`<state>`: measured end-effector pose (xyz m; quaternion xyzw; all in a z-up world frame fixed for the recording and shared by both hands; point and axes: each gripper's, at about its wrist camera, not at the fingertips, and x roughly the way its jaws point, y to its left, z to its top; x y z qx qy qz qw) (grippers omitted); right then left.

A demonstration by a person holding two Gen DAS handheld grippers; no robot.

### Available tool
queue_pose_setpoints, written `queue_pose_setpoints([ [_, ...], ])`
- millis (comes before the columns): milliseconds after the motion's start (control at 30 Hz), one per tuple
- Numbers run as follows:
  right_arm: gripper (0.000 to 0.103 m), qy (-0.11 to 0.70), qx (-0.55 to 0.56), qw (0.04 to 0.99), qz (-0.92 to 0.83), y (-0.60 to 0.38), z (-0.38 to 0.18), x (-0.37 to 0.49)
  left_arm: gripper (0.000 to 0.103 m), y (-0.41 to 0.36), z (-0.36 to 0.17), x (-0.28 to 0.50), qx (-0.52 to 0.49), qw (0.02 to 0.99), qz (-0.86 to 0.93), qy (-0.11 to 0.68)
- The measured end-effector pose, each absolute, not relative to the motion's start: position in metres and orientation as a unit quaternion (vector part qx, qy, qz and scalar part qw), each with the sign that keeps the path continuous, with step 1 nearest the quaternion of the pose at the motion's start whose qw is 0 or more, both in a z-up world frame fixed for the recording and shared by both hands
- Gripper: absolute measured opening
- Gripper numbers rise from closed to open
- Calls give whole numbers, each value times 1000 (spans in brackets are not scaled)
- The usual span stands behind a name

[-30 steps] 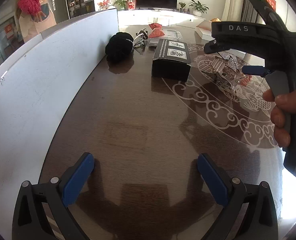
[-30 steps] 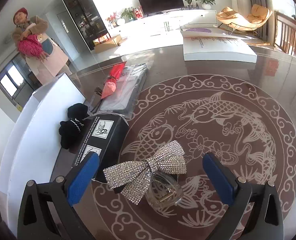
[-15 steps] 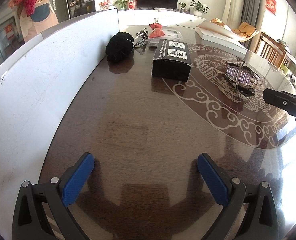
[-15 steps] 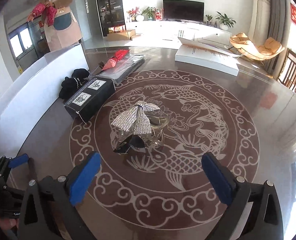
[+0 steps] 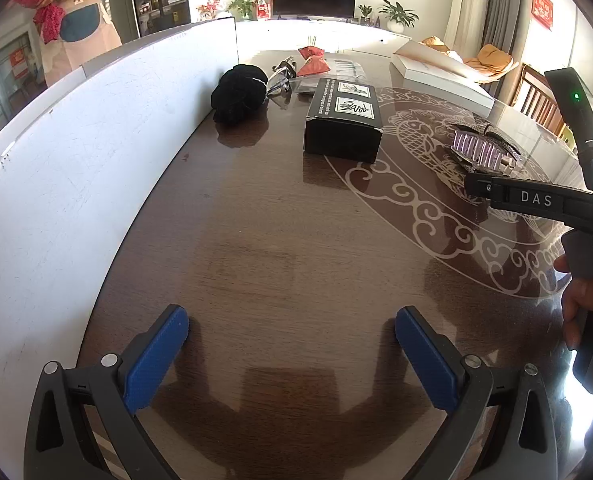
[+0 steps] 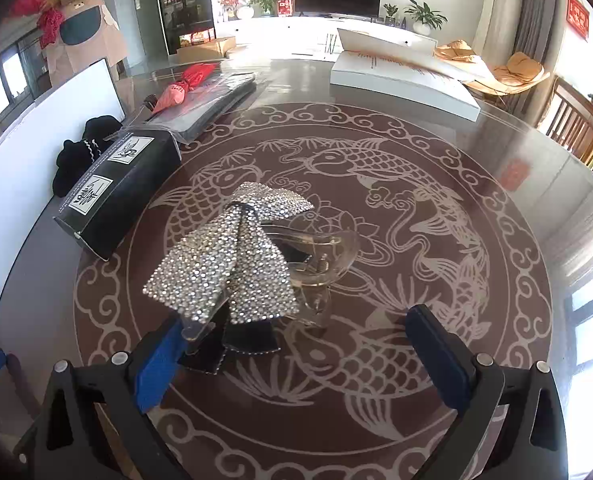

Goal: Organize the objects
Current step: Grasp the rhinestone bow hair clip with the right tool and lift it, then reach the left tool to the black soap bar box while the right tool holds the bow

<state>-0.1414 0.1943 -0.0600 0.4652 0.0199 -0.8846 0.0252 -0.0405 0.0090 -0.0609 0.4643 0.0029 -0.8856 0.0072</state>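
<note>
A hair clip with a rhinestone bow (image 6: 236,264) lies on the round brown table (image 6: 376,420), over the fish pattern. My right gripper (image 6: 296,348) is open just in front of it. The clip's clear lower end reaches the left finger (image 6: 156,364), and the right finger stands well apart from it. In the left wrist view the clip (image 5: 482,148) sits at the far right, with the right gripper's body (image 5: 536,200) and a hand (image 5: 580,300) before it. My left gripper (image 5: 292,344) is open over bare table, holding nothing.
A black box (image 6: 116,188) lies left of the clip, with black fabric (image 6: 84,152) behind it against a white board (image 5: 76,160). Farther back are a red pouch (image 6: 180,84), a clear bag (image 6: 212,104) and a white box (image 6: 400,76). A person stands beyond the board.
The right gripper drew back from the clip half a second ago and has now come close again, low to the table. The left gripper has stayed put.
</note>
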Motion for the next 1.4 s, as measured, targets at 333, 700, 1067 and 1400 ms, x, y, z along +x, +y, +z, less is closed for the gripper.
queue_pose_setpoints([
  [333,103,21,459,27,-888,202,-60,-144,103,9,-61,-41,464,8,-886,2],
  [700,103,22,459,27,-888,202,-60,-144,103,9,-61,-41,466,7,-885,1],
  [1067,103,22,459,28,-888,202,-60,-144,103,29,-43,-130,478,-75,-875,17],
  [1400,103,22,459,28,-888,201,-60,-143,58,50,-50,-209,467,-50,-883,-28],
])
